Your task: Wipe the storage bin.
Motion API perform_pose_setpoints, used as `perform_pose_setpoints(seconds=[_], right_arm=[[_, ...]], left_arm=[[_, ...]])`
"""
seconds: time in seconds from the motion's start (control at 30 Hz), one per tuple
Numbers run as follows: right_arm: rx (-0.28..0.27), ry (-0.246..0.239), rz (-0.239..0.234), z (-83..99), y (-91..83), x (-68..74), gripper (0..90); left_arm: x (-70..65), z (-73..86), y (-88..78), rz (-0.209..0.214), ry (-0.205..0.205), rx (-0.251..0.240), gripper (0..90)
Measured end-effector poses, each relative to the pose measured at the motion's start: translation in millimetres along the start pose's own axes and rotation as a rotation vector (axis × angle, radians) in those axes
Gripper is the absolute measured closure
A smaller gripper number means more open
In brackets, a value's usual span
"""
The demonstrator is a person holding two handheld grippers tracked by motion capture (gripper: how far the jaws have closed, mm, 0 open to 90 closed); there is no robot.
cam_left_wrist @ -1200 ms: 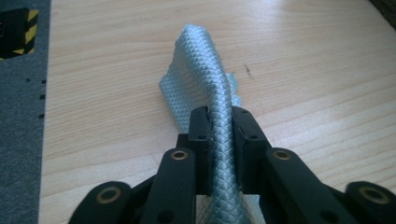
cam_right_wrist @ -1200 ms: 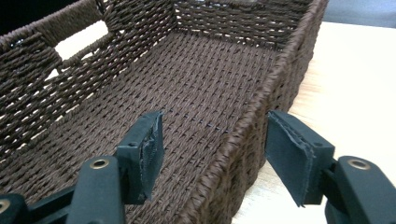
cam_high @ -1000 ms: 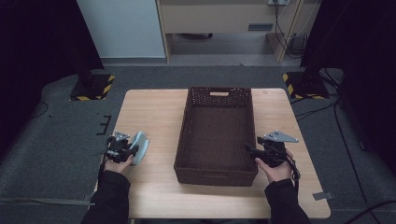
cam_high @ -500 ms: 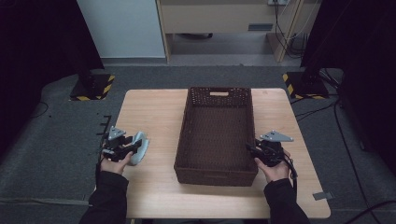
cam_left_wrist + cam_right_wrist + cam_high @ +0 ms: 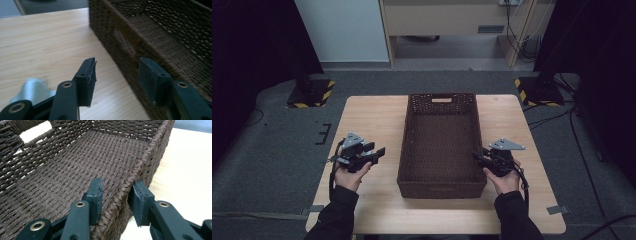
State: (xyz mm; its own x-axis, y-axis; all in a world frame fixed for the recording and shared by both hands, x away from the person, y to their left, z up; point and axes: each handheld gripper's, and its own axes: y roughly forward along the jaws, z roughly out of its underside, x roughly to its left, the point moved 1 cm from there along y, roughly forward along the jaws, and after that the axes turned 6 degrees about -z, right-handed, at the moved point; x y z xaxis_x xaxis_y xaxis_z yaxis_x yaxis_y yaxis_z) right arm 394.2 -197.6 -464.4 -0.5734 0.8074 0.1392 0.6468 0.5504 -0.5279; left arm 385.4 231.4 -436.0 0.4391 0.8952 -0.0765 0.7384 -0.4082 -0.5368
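The dark brown woven basket (image 5: pixel 441 145) stands lengthwise in the middle of the wooden table (image 5: pixel 372 112), its handle cut-out toward the far edge. The right gripper (image 5: pixel 480 158) straddles the basket's right rim near its near right corner, one jaw inside and one outside; the jaws have just been closing on the braided rim, and in the right gripper view the pads (image 5: pixel 96 195) sit against it. The left gripper (image 5: pixel 379 151) hovers near the table's left edge, apart from the basket's left wall, its jaws spread and just opening with nothing between them, while a pale blue ribbed object (image 5: pixel 33 88), blurred, lies on the table beneath it.
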Motion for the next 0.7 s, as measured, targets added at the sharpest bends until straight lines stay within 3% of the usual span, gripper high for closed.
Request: perform_pose_setpoints(seconds=[0.23,0.37,0.47,0.6,0.7], right_arm=[[-0.005,-0.007,-0.021,-1.3,5.2,7.1,64.0],[-0.006,-0.01,-0.025,-1.4,6.0,9.4,63.7],[-0.004,-0.007,-0.021,-1.6,6.0,9.1,62.5],[0.014,-0.024,0.009,-3.0,3.3,10.4,51.4],[-0.006,-0.02,0.0,-4.4,-5.0,9.5,51.4]], left_arm=[[-24.7,-2.9,2.7,0.061,0.054,0.001,46.9],[-35.0,-1.0,7.3,0.072,0.101,0.02,48.5],[-38.3,2.8,12.3,0.089,0.1,0.035,51.2],[-41.9,6.2,14.0,0.118,0.095,0.037,59.9],[-45.6,6.3,13.1,0.099,0.104,0.039,62.7]])
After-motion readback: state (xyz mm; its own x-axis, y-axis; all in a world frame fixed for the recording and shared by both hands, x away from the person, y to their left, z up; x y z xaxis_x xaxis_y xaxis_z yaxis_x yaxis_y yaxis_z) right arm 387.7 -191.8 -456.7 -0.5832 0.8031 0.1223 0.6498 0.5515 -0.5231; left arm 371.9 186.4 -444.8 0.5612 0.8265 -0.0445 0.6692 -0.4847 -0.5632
